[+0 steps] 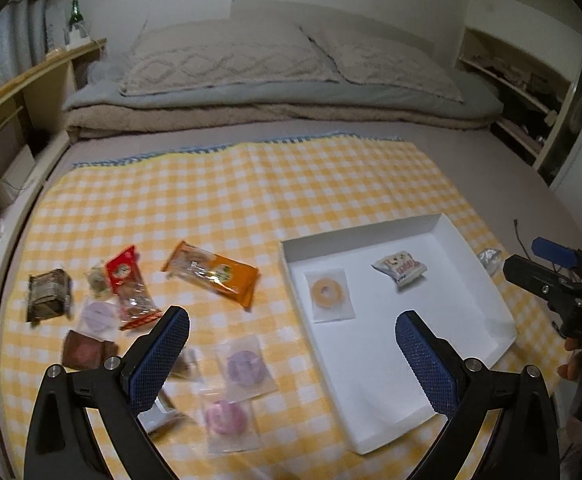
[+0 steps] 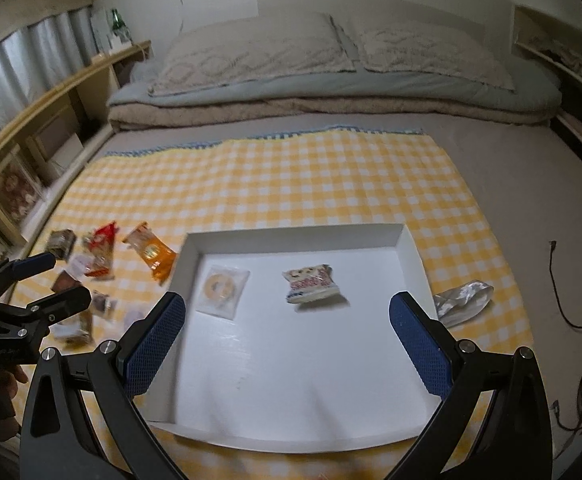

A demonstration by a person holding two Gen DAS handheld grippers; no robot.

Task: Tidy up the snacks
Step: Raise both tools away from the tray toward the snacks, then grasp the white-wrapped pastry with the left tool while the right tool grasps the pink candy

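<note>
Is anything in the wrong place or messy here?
Yes. A crumpled silver wrapper lies alone on the checked cloth just outside the white tray's right wall, far from the other loose snacks heaped to the tray's left. Only the ring cookie and a small white packet are inside.

Cloth (image 1: 251,184) lies on bed (image 1: 471,148), pillows (image 1: 227,60) behind it. Tray (image 1: 487,344) sits on cloth, right side; inside: ring snack (image 1: 325,292) at left, small bag (image 1: 400,267) to its right. Loose snacks (image 1: 131,300) lie on cloth left of tray. Crumpled wrapper (image 2: 463,300), possibly empty, lies just right of tray.
</note>
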